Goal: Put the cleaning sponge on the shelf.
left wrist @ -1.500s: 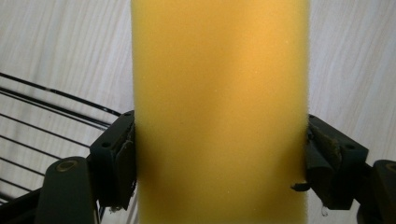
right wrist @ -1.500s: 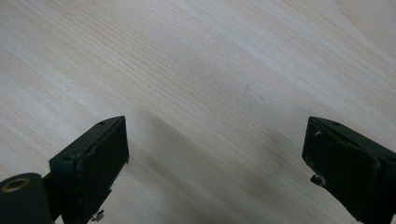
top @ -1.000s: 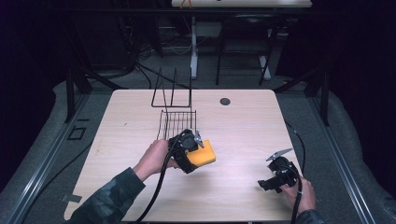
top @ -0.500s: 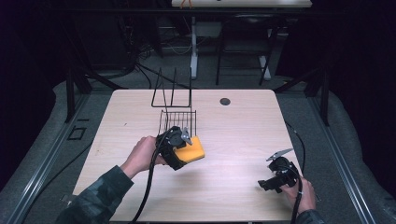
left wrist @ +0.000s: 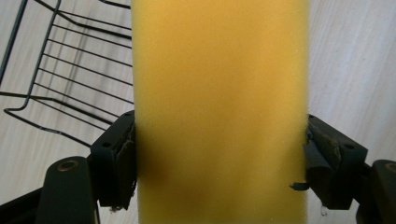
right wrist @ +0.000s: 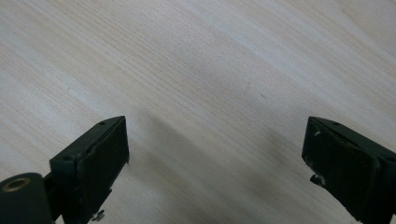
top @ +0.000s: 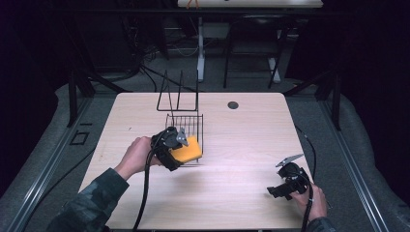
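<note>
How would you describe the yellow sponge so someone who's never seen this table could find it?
Start at the pale wooden table and find the black wire rack near its back left. At the rack's front edge, the left tool is shut on the sponge, a flat block, the one bright yellow-orange thing there.

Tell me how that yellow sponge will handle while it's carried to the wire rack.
The yellow sponge looks porous, so it is probably light and squashy. The left gripper pinches both edges; it may flex, but seems unlikely to slip.

table [top: 241, 145]: light wood | small dark round spot [top: 233, 105]: far edge, right of centre
</note>
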`<control>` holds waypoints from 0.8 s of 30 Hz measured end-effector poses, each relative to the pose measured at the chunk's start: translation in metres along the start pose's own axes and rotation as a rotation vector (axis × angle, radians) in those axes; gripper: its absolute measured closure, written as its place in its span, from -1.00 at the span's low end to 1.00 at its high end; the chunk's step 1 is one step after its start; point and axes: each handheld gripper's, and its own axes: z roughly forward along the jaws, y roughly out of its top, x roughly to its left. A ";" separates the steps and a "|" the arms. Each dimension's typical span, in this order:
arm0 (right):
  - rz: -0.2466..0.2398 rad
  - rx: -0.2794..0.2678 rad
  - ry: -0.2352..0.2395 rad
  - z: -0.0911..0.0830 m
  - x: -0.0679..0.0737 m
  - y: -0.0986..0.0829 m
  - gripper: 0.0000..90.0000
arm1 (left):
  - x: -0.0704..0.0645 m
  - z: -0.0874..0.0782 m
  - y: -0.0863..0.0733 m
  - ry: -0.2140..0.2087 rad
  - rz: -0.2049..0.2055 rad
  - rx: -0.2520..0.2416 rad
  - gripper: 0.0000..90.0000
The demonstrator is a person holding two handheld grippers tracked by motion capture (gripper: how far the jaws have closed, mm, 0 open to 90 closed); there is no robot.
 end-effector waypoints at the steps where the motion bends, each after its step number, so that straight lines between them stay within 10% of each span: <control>1: -0.001 0.006 0.001 0.000 0.000 0.000 -0.85 | 0.001 0.001 -0.001 0.003 -0.002 0.002 -0.48; 24: -0.010 0.001 -0.003 0.003 -0.001 0.001 -0.84 | 0.030 0.016 -0.007 0.019 0.167 0.015 -0.48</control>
